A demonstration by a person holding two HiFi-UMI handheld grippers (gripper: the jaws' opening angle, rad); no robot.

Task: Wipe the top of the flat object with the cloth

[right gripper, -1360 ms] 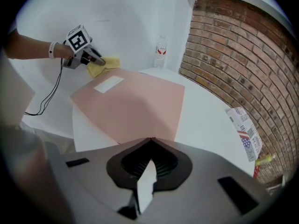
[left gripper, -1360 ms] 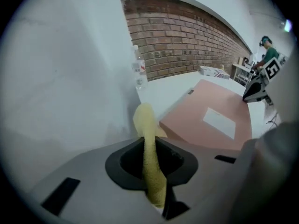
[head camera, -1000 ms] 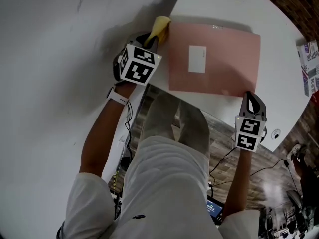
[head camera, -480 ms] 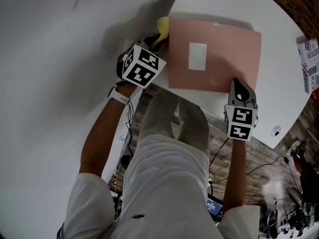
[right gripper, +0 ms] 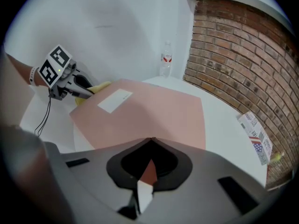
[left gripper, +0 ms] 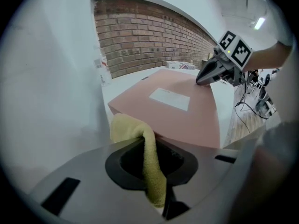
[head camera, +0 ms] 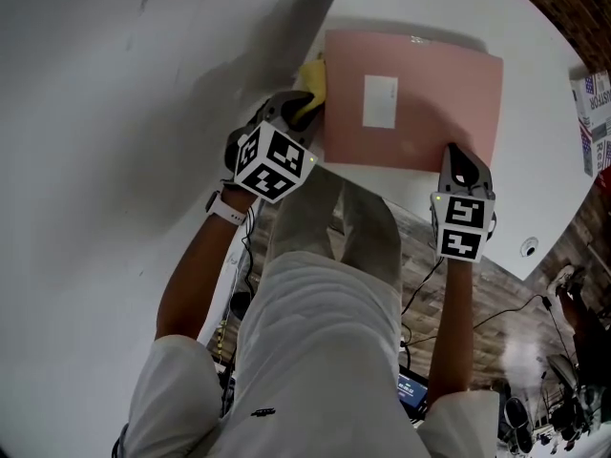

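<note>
**Flat object** (head camera: 430,103): pale pink rectangular sheet or envelope, lying flat on the white table (head camera: 535,198) at 1 o'clock in the head view. A white label (head camera: 380,101) sits on its top face, toward the 9 o'clock side.

**Cloth** (head camera: 311,79): yellow towelling, bunched, touching the object's 9 o'clock edge. In the left gripper view a strip of it runs from that edge down between the jaws.

**Left gripper** (head camera: 301,106): jaws clamped on the cloth, just off the object's 9 o'clock edge.

**Right gripper** (head camera: 458,153): jaws brought together with nothing held between them; the tips rest on the object at its 6 o'clock edge, toward the 5 o'clock corner.

**Containers:** a printed carton (head camera: 594,122) lies at 3 o'clock on the table edge, contents not visible. A clear bottle (right gripper: 166,59) with a red label stands upright by the wall at 12 o'clock in the right gripper view; its fill cannot be told.

**Change:** against one second ago, the cloth and left gripper have slid from the object's 11 o'clock corner toward 9 o'clock along the edge. The right gripper has moved from off the 5 o'clock corner onto the 6 o'clock edge. The object lies as before.
</note>
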